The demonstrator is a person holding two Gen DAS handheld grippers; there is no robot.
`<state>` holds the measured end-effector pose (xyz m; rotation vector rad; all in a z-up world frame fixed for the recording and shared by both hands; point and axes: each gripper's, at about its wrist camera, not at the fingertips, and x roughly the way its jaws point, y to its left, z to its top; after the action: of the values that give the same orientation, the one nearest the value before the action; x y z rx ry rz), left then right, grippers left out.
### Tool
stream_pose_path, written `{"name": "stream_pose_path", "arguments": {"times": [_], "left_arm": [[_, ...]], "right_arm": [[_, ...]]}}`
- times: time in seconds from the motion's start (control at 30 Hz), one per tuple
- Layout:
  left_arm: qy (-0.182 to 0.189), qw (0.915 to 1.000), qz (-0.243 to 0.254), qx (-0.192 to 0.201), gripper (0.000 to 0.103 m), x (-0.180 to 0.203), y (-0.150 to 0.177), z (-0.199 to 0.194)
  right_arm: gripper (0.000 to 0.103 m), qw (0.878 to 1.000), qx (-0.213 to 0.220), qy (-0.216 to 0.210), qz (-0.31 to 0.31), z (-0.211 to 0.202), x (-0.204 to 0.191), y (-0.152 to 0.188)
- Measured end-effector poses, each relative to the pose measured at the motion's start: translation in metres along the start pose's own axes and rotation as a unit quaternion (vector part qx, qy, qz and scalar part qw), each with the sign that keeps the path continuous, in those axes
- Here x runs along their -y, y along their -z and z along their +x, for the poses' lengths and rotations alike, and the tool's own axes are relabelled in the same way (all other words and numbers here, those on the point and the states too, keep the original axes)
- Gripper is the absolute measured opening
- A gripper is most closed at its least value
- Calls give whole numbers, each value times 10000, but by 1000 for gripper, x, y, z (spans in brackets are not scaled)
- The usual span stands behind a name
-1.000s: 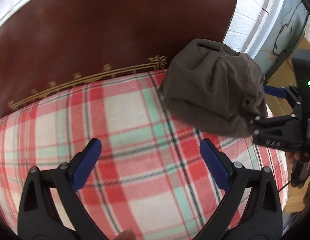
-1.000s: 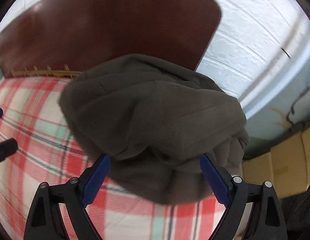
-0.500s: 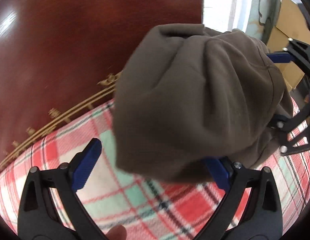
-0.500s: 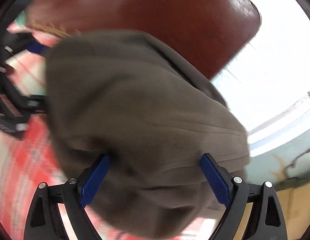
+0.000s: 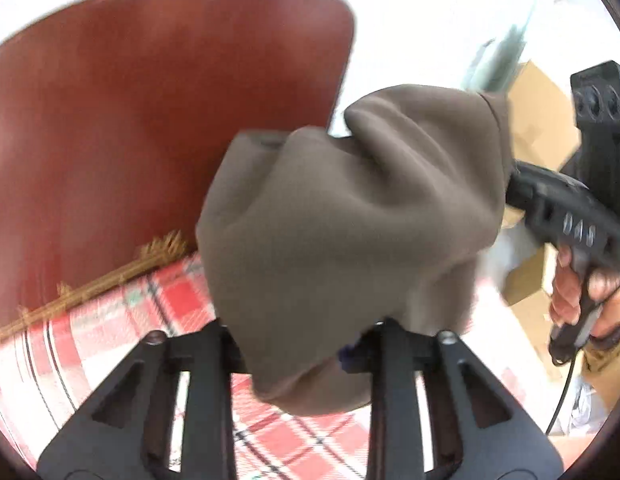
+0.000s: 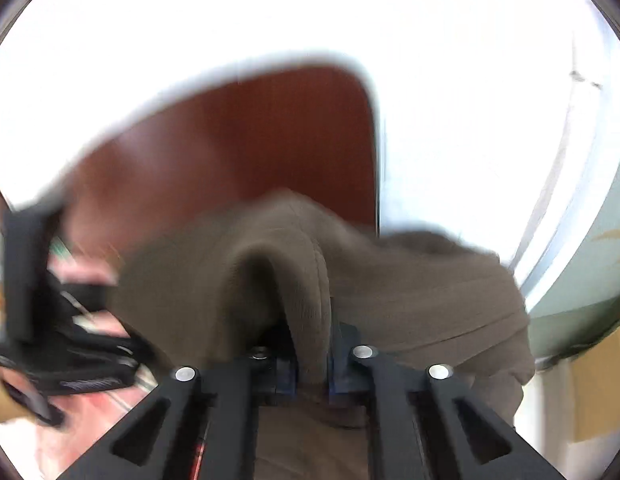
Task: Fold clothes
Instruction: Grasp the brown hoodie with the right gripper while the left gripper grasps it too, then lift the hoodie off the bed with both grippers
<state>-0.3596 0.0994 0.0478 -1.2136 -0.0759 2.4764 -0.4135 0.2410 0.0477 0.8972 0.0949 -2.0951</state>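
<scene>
Since a second ago both grippers closed on the brown garment (image 5: 349, 232) and lifted it off the plaid bed (image 5: 110, 344), in front of the headboard (image 5: 150, 100). Left gripper (image 5: 298, 356) and right gripper (image 6: 311, 376) each pinch an edge, jaws nearly closed, probably to spread it for folding

Bed (image 5: 122, 344) under plaid red-white-green blanket (image 5: 178, 304), below tool; red-brown headboard (image 5: 150, 120) beyond, gold trim at base.

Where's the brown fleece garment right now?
The brown fleece garment is bunched up, lifted above the red plaid blanket before the reddish-brown headboard, pinched by the left gripper and the right gripper.
</scene>
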Motion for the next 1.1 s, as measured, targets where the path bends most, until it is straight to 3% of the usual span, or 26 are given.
{"name": "stream_pose_path", "arguments": {"times": [0.07, 0.33, 0.63, 0.77, 0.87, 1.1], "left_arm": [[196, 9994, 218, 155, 25, 20, -12, -19], [1001, 9939, 185, 426, 24, 48, -33, -91], [1620, 9736, 933, 1308, 24, 73, -40, -257], [1624, 9656, 1165, 1666, 24, 61, -26, -343], [1589, 9609, 1328, 1838, 24, 45, -3, -404], [1346, 9543, 1720, 2041, 24, -9, 79, -551]], "right_arm": [[9, 9996, 279, -92, 58, -32, 6, -20], [8, 9969, 484, -595, 145, -112, -15, -35], [8, 9848, 1485, -879, -197, -254, -93, -71], [8, 9802, 1628, -1085, -308, -319, -159, -69], [8, 9756, 1727, -1231, -574, -351, -241, -69], [8, 9532, 1728, -2323, -872, -413, -397, -44]]}}
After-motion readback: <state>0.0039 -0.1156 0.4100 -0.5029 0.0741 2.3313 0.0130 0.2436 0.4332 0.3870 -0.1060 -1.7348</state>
